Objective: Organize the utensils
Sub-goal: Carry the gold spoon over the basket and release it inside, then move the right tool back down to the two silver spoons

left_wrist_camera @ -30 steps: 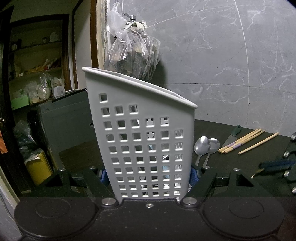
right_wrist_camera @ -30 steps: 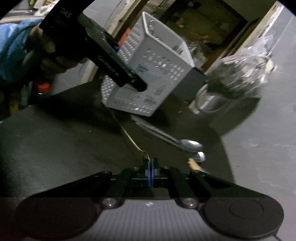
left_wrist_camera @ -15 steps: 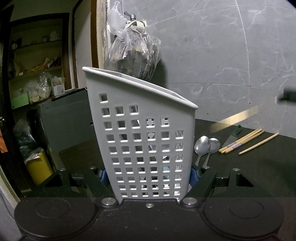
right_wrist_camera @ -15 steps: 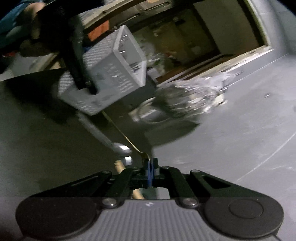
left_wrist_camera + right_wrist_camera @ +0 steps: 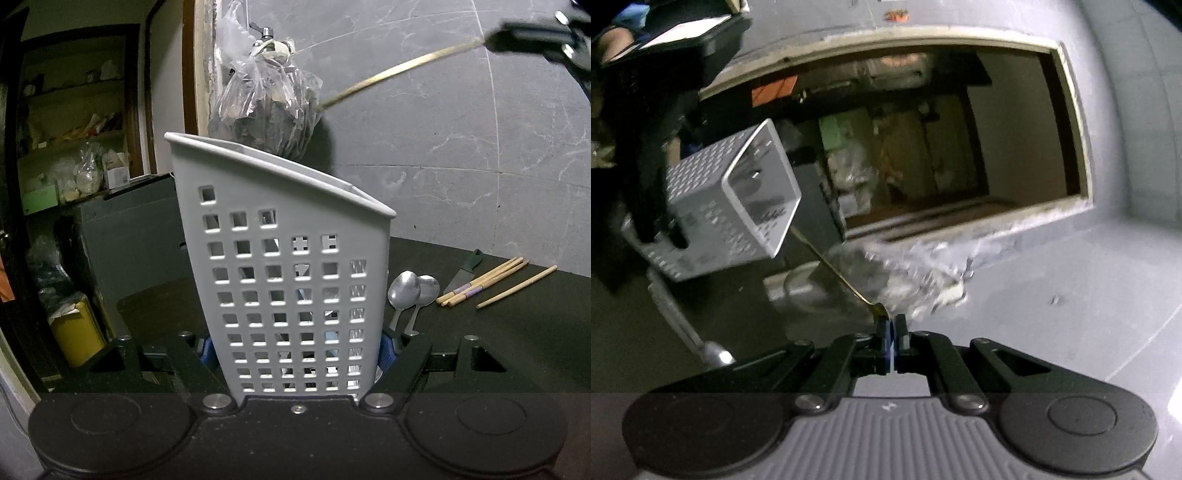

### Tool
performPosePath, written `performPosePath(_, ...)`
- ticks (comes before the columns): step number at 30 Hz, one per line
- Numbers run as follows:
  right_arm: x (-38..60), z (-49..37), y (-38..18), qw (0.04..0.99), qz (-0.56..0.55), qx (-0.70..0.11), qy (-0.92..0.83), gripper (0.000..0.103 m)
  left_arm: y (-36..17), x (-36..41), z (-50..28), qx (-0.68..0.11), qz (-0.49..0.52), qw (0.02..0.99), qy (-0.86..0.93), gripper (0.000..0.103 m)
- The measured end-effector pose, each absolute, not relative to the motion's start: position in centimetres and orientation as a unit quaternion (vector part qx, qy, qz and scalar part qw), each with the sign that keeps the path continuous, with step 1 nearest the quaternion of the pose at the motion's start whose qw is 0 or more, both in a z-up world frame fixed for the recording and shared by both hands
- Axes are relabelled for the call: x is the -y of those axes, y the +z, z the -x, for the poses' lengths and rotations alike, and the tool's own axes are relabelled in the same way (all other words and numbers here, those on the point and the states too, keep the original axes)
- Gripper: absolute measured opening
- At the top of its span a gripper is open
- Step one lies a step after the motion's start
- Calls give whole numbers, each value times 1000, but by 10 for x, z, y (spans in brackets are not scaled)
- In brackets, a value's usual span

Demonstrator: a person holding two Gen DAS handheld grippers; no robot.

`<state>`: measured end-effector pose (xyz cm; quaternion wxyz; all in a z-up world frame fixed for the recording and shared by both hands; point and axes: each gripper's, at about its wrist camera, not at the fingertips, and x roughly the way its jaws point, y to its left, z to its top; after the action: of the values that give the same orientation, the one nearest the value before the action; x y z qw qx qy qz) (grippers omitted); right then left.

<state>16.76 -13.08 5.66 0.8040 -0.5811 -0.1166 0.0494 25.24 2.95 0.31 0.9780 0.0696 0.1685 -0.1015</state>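
Left wrist view: the left gripper (image 5: 295,347) clamped the white perforated utensil caddy (image 5: 288,280) by its two side walls, low down near the base, with the blue pads (image 5: 386,350) pressed against the plastic. The caddy stood upright on the dark countertop (image 5: 498,332), its slanted rim highest at the left and lowest at the right. This grip most likely served to steady the holder and keep its open top presented to the other hand. Two steel spoons (image 5: 412,295) lay just beside the caddy's right wall, bowls pointing away from the camera. Farther right lay a green-handled knife (image 5: 463,271) and several wooden chopsticks (image 5: 487,282), well apart from the caddy, none yet sorted.

At upper right the right gripper (image 5: 532,31) carried a slim brass-coloured utensil (image 5: 399,70) in the air above the caddy. Its long axis ran on a shallow diagonal, the held end upper right, the free end lower left, in front of a plastic bag (image 5: 266,96) hanging from a tap.

Right wrist view: the right gripper (image 5: 892,332) was closed tight on the wider end of the brass-coloured utensil (image 5: 834,266); whether that end was a bowl or tines could not be told. The shaft pointed away from the fingers toward the caddy's (image 5: 738,206) open mouth, its far tip close to the rim. Holding it by that end probably let the shaft enter the caddy first. The picture was blurred.
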Motion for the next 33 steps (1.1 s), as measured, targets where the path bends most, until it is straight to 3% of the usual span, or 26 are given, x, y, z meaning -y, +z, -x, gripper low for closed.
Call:
performPosePath(15, 84, -201, 35, 695, 698, 127, 118, 2, 4, -30, -253, -169, -68, 978, -101, 77)
performPosePath(28, 63, -229, 19, 662, 724, 141, 132, 3, 4, -30, -253, -170, -68, 978, -101, 77)
performPosePath(33, 56, -234, 17, 668, 716, 149, 140, 18, 4, -30, -253, -170, -69, 978, -101, 77)
